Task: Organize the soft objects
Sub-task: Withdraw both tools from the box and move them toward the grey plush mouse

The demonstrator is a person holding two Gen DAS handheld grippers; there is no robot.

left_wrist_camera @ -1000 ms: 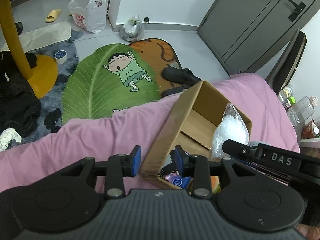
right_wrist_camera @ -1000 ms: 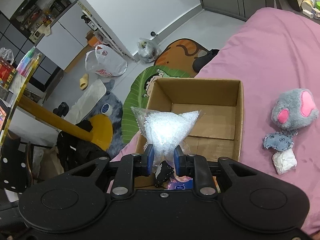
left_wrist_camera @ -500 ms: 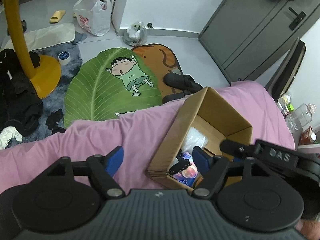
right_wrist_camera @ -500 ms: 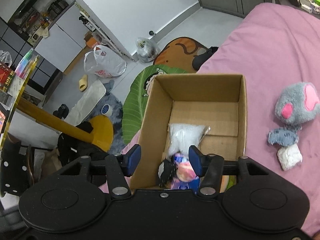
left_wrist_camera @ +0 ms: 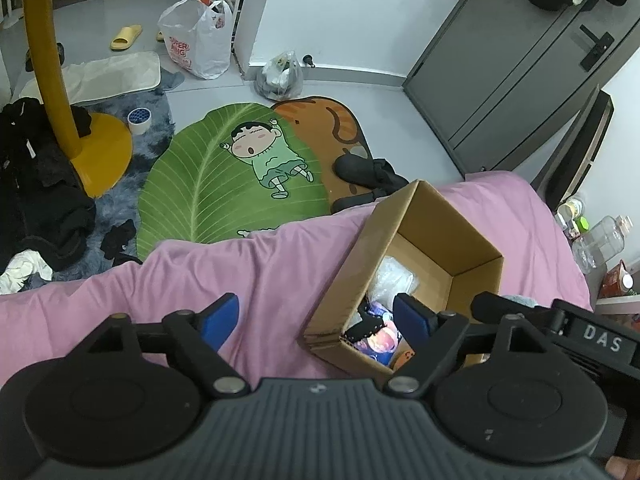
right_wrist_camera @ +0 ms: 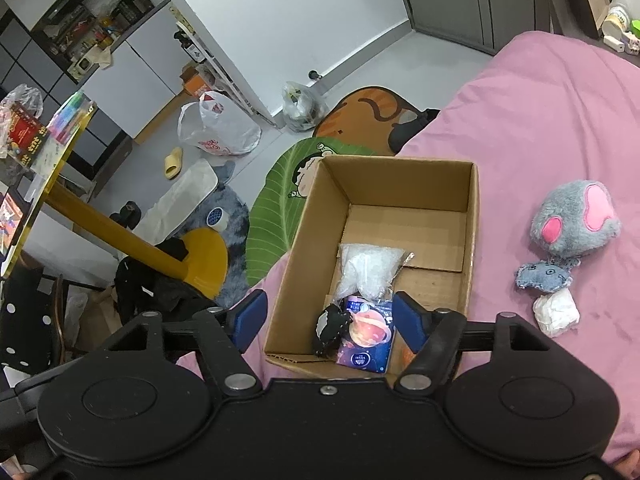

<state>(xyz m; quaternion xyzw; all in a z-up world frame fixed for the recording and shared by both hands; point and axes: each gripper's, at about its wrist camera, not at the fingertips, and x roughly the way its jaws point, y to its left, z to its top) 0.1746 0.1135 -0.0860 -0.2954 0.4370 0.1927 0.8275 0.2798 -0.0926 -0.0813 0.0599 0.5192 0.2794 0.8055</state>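
An open cardboard box stands on the pink bed; it also shows in the left wrist view. Inside lie a clear bag of white filling, a blue packet and a small black item. My right gripper is open and empty above the box's near end. My left gripper is open and empty, straddling the box's near left corner. A grey and pink plush, a small blue plush and a white wad lie on the bed right of the box.
The pink bed cover ends at the floor, where a green leaf rug, black shoes and a yellow table stand sit. Bottles stand at the right of the bed. A grey wardrobe is behind.
My right gripper opened and let the bag of white filling drop into the box. My left gripper opened off the box's wall and drew back.
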